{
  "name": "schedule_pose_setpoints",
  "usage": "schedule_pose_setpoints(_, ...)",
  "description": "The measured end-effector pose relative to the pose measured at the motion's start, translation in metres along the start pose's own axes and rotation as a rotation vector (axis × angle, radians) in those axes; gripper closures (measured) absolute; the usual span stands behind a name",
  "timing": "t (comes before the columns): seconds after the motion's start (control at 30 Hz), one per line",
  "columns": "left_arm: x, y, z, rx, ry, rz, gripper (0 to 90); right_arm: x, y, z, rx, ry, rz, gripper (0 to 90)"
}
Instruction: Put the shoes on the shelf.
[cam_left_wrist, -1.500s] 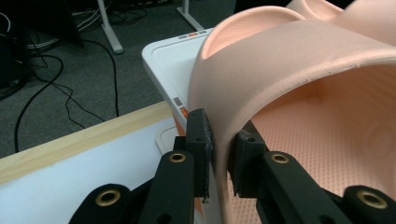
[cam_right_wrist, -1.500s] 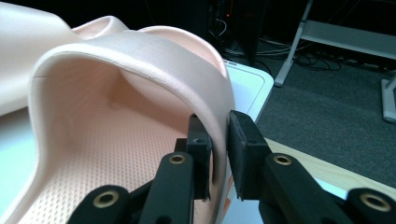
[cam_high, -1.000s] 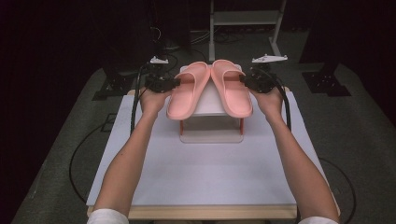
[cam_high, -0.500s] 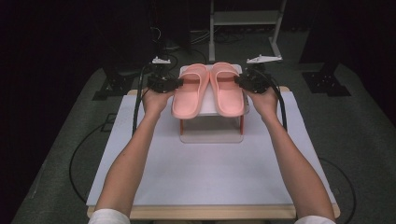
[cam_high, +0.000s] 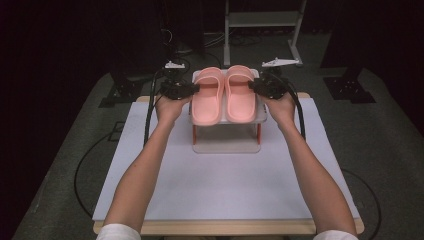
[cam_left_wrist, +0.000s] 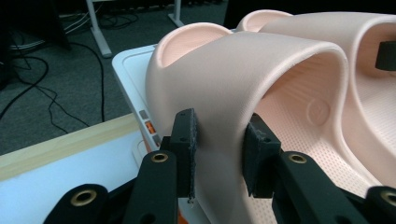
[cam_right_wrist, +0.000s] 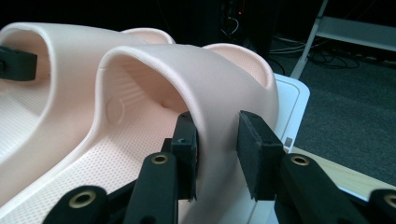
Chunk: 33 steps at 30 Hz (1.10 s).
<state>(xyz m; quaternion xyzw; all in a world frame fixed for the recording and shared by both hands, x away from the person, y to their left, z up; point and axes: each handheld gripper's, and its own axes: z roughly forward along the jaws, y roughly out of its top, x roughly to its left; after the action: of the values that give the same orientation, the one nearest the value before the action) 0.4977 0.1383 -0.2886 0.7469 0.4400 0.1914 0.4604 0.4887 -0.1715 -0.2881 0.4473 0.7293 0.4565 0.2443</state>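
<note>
- Two pink slides lie side by side on a small white rack (cam_high: 227, 145) at the far middle of the table (cam_high: 220, 190); toes point near, heels far.
- The left slide (cam_high: 207, 97) sits on the rack's left half; the right slide (cam_high: 241, 95) just beside it on the right; their inner edges touch or nearly so.
- The left gripper (cam_high: 192, 88) comes in from the left at the left slide's strap; in the left gripper view its jaws straddle the strap's outer side (cam_left_wrist: 219, 140); the right pad seems to touch the strap, a thin gap shows at the left pad; the jaws have just been opening, with the strap between them.
- The right gripper (cam_high: 254, 86) comes in from the right at the right slide's strap; in the right gripper view (cam_right_wrist: 217, 156) the left pad lies against the strap's wall (cam_right_wrist: 215, 116), the right pad stands just off it; these jaws have also just been opening, narrow, strap between them.
- Both forearms reach from the near edge; each hand grasps its gripper beside the rack; a cable (cam_high: 150, 115) trails from the left gripper down over the table.
- The rack has orange legs (cam_high: 194, 134); dark floor (cam_high: 380, 130) lies around the table.
</note>
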Motion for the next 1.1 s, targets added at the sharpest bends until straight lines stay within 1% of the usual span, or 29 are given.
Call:
schedule_pose_setpoints(0.1,-0.0004,0.0000,0.0005,-0.002,-0.004,-0.001,68.5,-0.0007,-0.0002,0.0006,0.000,0.002,0.003,68.0)
schedule_pose_setpoints(0.23,-0.0012,-0.0004,0.0021,-0.010,-0.014,-0.013,68.0,-0.0018,-0.0006,0.0012,0.002,0.006,0.008,67.6)
schedule_pose_setpoints(0.3,-0.0016,-0.0003,0.0023,-0.010,-0.013,-0.007,67.7,-0.0020,-0.0006,0.0015,0.000,0.008,0.010,67.3)
schedule_pose_setpoints(0.4,-0.0014,-0.0007,0.0023,-0.013,-0.018,-0.012,67.3,-0.0022,-0.0006,0.0015,-0.002,0.009,0.008,67.0)
schedule_pose_setpoints(0.5,-0.0010,-0.0019,0.0022,-0.024,-0.022,-0.019,66.8,-0.0027,-0.0009,0.0014,-0.001,0.014,0.012,66.3)
schedule_pose_setpoints(0.53,-0.0004,-0.0025,0.0020,-0.025,-0.023,-0.019,66.4,-0.0031,-0.0010,0.0014,-0.002,0.017,0.012,65.7)
schedule_pose_setpoints(0.57,-0.0006,-0.0035,0.0022,-0.035,-0.026,-0.031,66.2,-0.0036,-0.0011,0.0012,-0.001,0.019,0.011,65.1)
schedule_pose_setpoints(0.67,-0.0003,-0.0042,0.0015,-0.037,-0.033,-0.034,62.9,-0.0044,-0.0013,0.0005,-0.004,0.032,0.019,62.1)
schedule_pose_setpoints(0.73,-0.0011,-0.0042,0.0012,-0.037,-0.033,-0.032,61.6,-0.0045,-0.0012,-0.0003,-0.004,0.042,0.027,60.1)
schedule_pose_setpoints(0.8,-0.0017,-0.0041,0.0006,-0.039,-0.033,-0.028,60.4,-0.0041,-0.0014,-0.0005,-0.004,0.043,0.024,58.3)
schedule_pose_setpoints(0.87,-0.0023,-0.0039,-0.0009,-0.041,-0.023,-0.020,59.0,-0.0042,-0.0020,-0.0012,-0.003,0.046,0.024,56.7)
schedule_pose_setpoints(0.97,-0.0016,-0.0042,-0.0039,-0.045,-0.010,-0.016,58.0,-0.0044,-0.0048,-0.0026,-0.010,0.042,0.026,56.3)
schedule_pose_setpoints(1.1,0.0001,-0.0060,-0.0072,-0.042,-0.010,-0.016,56.8,-0.0062,-0.0099,-0.0052,-0.013,0.039,0.033,54.2)
